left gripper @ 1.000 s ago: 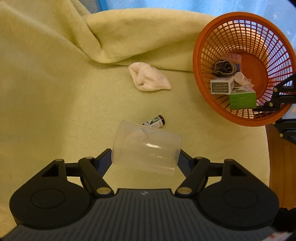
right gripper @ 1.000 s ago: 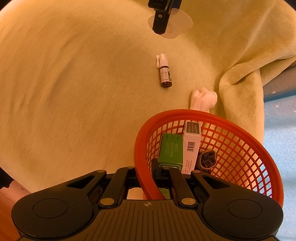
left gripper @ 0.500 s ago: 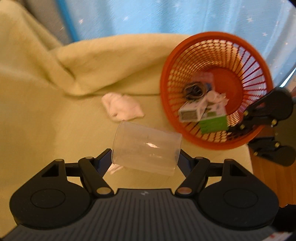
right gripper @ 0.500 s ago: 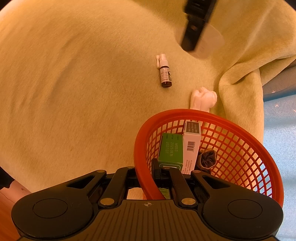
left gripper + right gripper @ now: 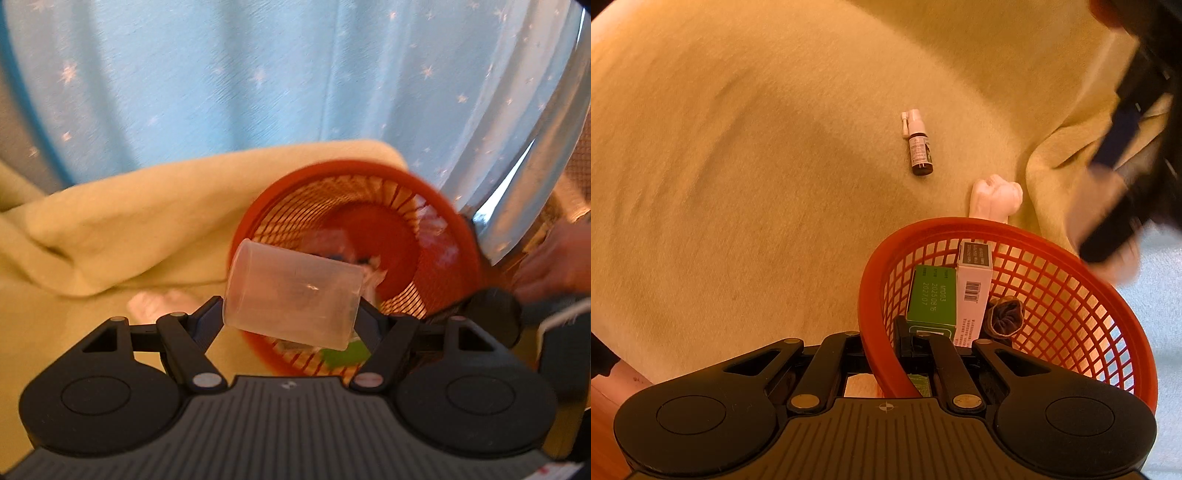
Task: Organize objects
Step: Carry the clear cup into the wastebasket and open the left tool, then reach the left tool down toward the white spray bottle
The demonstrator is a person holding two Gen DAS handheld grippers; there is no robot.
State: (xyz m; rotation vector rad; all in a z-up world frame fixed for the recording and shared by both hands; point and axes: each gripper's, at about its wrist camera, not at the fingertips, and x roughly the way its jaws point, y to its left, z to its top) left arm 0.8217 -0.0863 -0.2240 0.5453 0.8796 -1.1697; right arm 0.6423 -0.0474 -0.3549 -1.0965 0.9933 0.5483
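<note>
My left gripper (image 5: 291, 314) is shut on a clear plastic cup (image 5: 295, 291), which lies sideways between the fingers, in the air in front of the orange mesh basket (image 5: 351, 168). My right gripper (image 5: 882, 343) is shut on the near rim of that basket (image 5: 945, 221). Inside lie a green box (image 5: 931, 295), a white box (image 5: 975, 284) and a dark scrunchie (image 5: 1004, 317). A small spray bottle (image 5: 918, 147) and a white sock (image 5: 997, 199) lie on the yellow blanket (image 5: 757, 184). The left tool is a dark blur (image 5: 1123, 177) over the basket's far right side.
A blue star-patterned curtain (image 5: 258, 81) hangs behind the bed. The blanket is bunched in a thick fold (image 5: 129, 229) left of the basket. A person's hand (image 5: 554, 262) holds the right tool at the basket's right side. The sock (image 5: 155, 302) shows blurred beside the left finger.
My left gripper has carried the cup up and right from the blanket toward the basket, and its view has tilted up to the curtain. The right gripper and basket have stayed still.
</note>
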